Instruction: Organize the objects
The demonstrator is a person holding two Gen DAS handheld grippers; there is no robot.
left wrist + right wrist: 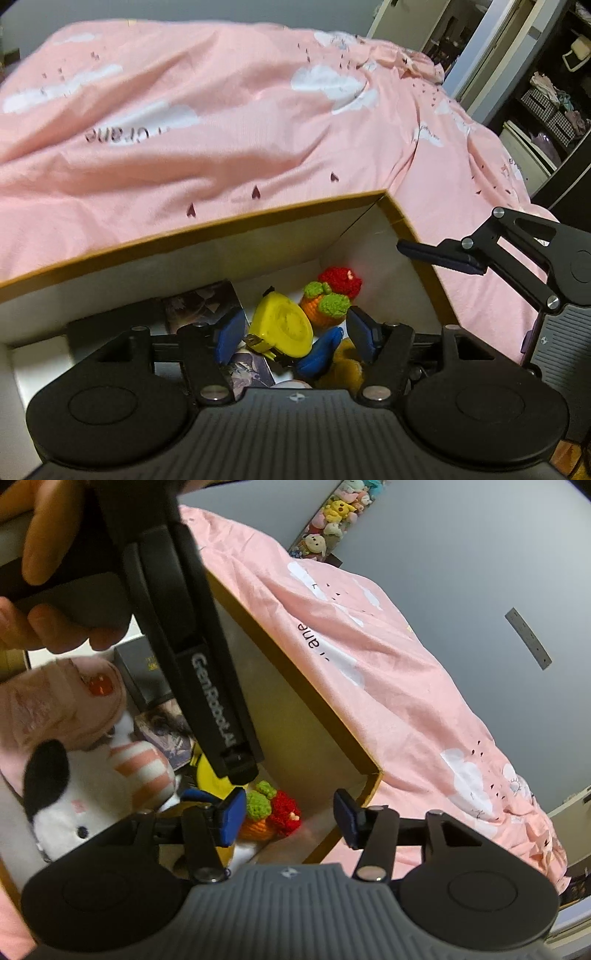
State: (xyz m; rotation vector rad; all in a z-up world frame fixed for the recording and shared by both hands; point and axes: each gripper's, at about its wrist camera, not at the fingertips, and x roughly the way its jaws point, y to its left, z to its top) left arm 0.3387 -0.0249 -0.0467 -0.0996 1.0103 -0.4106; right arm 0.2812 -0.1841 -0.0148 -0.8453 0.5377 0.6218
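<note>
A white box with a brown rim (207, 230) lies on a pink bed. Inside it are a yellow tape measure (282, 326), an orange and green crochet toy (325, 306), a red crochet toy (340, 281) and picture cards (203, 306). My left gripper (295, 332) is open inside the box, its blue pads either side of the tape measure with gaps. My right gripper (291, 814) is open over the box's right corner (373, 775); it also shows in the left wrist view (443, 258). The crochet toys (273, 808) lie just beyond its left pad.
A pink and white plush toy (85, 760) and a black case (144, 675) fill the box's other end. The person's hand (44, 554) holds the left gripper's handle. The pink quilt (221, 129) surrounds the box. Shelves (546, 103) stand at the right.
</note>
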